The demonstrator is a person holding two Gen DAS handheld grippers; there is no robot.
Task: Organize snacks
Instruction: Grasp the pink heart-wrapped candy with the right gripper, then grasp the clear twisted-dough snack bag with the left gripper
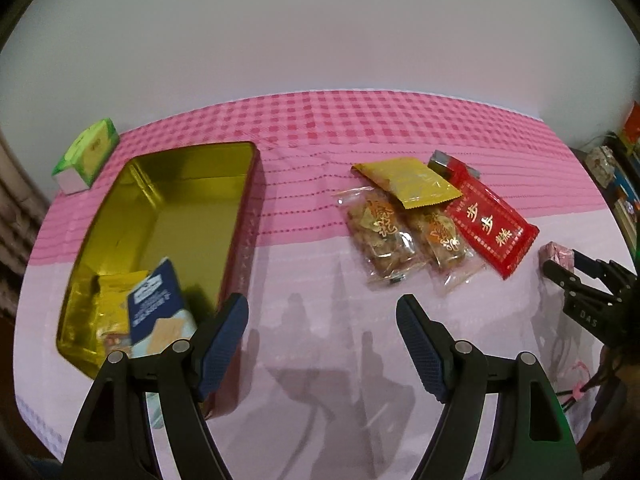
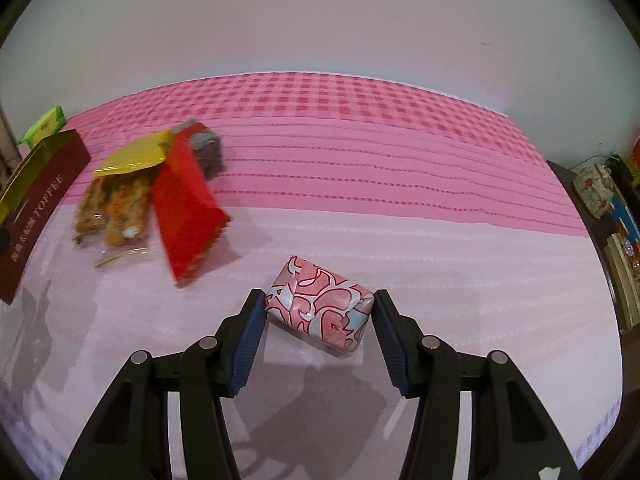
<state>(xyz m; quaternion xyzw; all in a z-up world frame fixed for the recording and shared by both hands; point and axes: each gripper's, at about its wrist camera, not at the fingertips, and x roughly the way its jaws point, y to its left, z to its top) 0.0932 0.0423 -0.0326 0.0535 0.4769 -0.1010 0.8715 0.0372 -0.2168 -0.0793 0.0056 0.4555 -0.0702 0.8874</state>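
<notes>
Pale pink cloth (image 2: 460,264), checked pink band behind, white wall (image 2: 320,12) beyond.

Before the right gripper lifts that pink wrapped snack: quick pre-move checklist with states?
1. Pink wrapped snack between the right gripper pads: ok.
2. Pads pressing on both ends: looks so, ok.
3. Snack clear of the red packet and pile: ok.
4. Tin open with free floor space: ok.
5. Left gripper open, holding nothing: ok.
6. Left gripper out of the path to the tin: not ok, it hangs beside the tin.
</notes>
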